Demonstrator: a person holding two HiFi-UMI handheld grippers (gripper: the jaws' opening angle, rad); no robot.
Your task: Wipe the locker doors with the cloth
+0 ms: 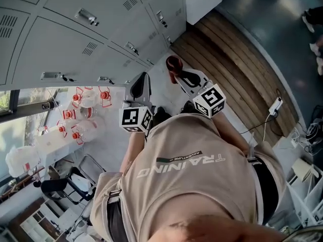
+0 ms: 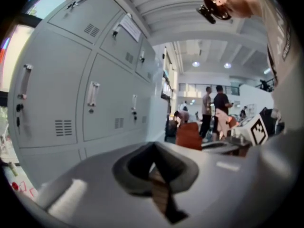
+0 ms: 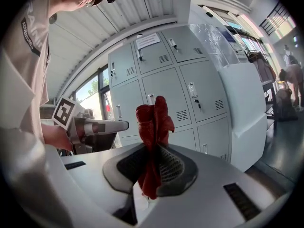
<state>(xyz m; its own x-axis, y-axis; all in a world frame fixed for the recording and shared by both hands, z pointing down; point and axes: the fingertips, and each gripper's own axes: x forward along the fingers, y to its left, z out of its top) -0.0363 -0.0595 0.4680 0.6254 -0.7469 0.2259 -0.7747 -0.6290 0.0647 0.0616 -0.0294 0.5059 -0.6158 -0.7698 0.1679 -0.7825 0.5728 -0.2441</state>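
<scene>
A bunched red cloth [image 3: 154,122] sticks up from my right gripper [image 3: 153,148], which is shut on it. In the head view the same cloth [image 1: 173,63] shows at the tip of the right gripper [image 1: 175,73], held low in front of the grey locker doors [image 1: 75,29]. My left gripper [image 1: 143,80] is beside it on the left, a short way apart. Its jaws meet with nothing between them in the left gripper view [image 2: 153,148]. The lockers [image 3: 171,80] fill the wall ahead, each door with a handle and a vent. Neither gripper touches a door.
Clear bottles with red caps [image 1: 83,115] stand on a surface at the left, below the lockers. A wooden floor strip [image 1: 237,59] and a white cabinet [image 3: 237,113] lie to the right. A cable and power strip [image 1: 275,106] are on the floor. Several people [image 2: 216,108] stand far off.
</scene>
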